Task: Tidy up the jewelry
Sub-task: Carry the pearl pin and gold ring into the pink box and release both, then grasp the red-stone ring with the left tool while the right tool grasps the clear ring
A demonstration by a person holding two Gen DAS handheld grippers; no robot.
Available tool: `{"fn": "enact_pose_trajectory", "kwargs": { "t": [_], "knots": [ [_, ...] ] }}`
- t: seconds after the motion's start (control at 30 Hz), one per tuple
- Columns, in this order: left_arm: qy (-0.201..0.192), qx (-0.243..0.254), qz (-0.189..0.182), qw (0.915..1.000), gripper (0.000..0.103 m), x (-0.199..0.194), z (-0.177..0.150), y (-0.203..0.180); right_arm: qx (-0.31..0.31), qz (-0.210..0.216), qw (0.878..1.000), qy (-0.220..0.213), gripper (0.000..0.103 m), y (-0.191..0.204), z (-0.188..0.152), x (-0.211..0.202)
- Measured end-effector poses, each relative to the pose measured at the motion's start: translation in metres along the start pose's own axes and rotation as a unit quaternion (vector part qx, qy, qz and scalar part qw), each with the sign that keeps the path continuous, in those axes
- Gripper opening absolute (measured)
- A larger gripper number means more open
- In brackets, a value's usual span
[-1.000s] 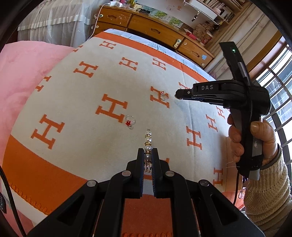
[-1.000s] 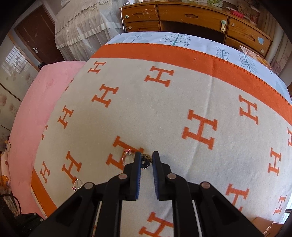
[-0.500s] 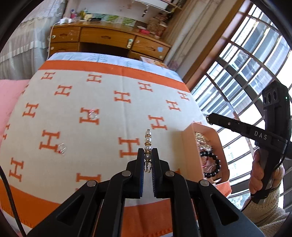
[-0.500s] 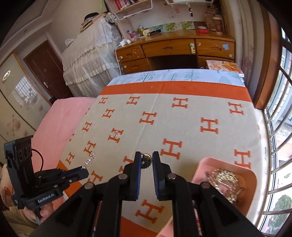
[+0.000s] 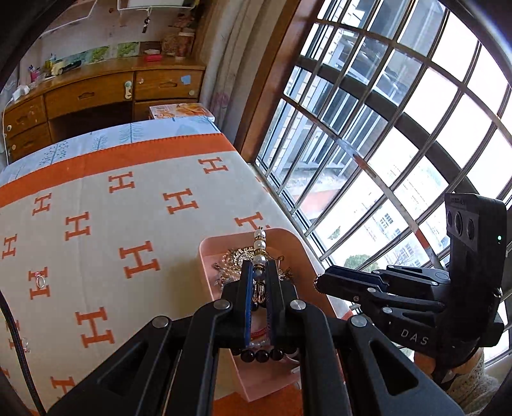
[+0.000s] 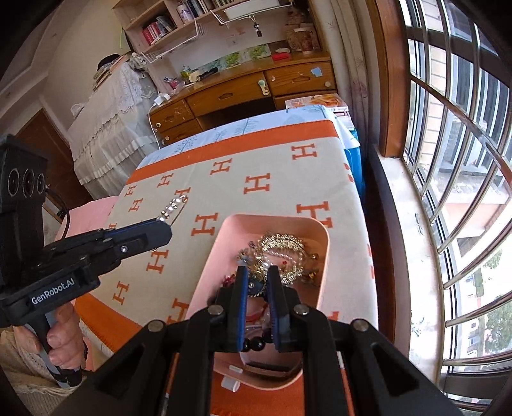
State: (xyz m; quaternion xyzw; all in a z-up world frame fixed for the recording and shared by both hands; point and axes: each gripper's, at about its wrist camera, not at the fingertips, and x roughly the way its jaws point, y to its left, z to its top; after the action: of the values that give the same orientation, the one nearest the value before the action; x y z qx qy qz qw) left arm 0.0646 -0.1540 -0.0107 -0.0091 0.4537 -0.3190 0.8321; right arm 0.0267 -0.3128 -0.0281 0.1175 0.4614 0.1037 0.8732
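Left gripper (image 5: 259, 272) clamped on pearl earring (image 5: 260, 248), beads poking past fingertips, over pink tray (image 5: 204, 256). Right gripper (image 6: 256, 278) pinching small dark trinket (image 6: 256, 285) above same tray.

— What's behind you?
— A wooden desk (image 6: 243, 89) with drawers against your far wall, shelves (image 6: 179, 25) above.
— And beside you?
— A barred window (image 5: 384, 134) (bright daylight), wood-framed, alongside your bed's orange-and-cream blanket (image 5: 105, 224).

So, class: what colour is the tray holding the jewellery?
Pale pink tray; clearest in the right wrist view.
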Motion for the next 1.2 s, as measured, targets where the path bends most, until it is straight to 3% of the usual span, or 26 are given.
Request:
{"fn": "enact_pose_trajectory", "kwargs": {
  "t": [0.17, 0.27, 0.33, 0.43, 0.6, 0.77, 0.83, 1.07, 1.2],
  "knots": [
    [0.026, 0.002, 0.012, 0.9996, 0.006, 0.029, -0.002, -0.006, 0.002, -0.009, 1.0, 0.022, 0.013, -0.014, -0.011, 0.012],
    [0.034, 0.0, 0.019, 0.9992, 0.014, 0.037, -0.003, -0.004, 0.003, -0.009, 0.999, 0.034, 0.013, -0.015, -0.012, 0.019],
    [0.039, -0.003, 0.027, 0.9989, 0.033, 0.038, -0.005, -0.003, 0.005, -0.001, 0.999, 0.035, 0.013, -0.017, -0.013, 0.022],
    [0.031, -0.007, 0.037, 0.9988, 0.051, 0.035, -0.008, 0.0, 0.006, 0.004, 0.999, 0.031, 0.013, -0.017, -0.015, 0.023],
    [0.022, -0.013, 0.053, 0.9983, 0.053, 0.025, -0.015, 0.008, -0.003, 0.004, 0.999, 0.032, 0.013, -0.013, -0.017, 0.026],
    [0.001, -0.02, 0.099, 0.9949, 0.056, 0.005, -0.025, 0.027, -0.015, 0.012, 0.999, 0.031, 0.013, -0.003, -0.02, 0.028],
    [-0.008, -0.027, 0.122, 0.9921, 0.063, -0.005, -0.03, 0.039, -0.023, 0.014, 0.999, 0.029, 0.013, 0.003, -0.021, 0.028],
    [-0.041, -0.052, 0.184, 0.9807, 0.065, -0.043, -0.049, 0.074, -0.047, 0.02, 0.998, 0.024, 0.013, 0.025, -0.019, 0.029],
    [-0.062, -0.06, 0.218, 0.9722, 0.074, -0.063, -0.06, 0.089, -0.053, 0.031, 0.998, 0.011, 0.013, 0.04, -0.013, 0.025]
  ]
}}
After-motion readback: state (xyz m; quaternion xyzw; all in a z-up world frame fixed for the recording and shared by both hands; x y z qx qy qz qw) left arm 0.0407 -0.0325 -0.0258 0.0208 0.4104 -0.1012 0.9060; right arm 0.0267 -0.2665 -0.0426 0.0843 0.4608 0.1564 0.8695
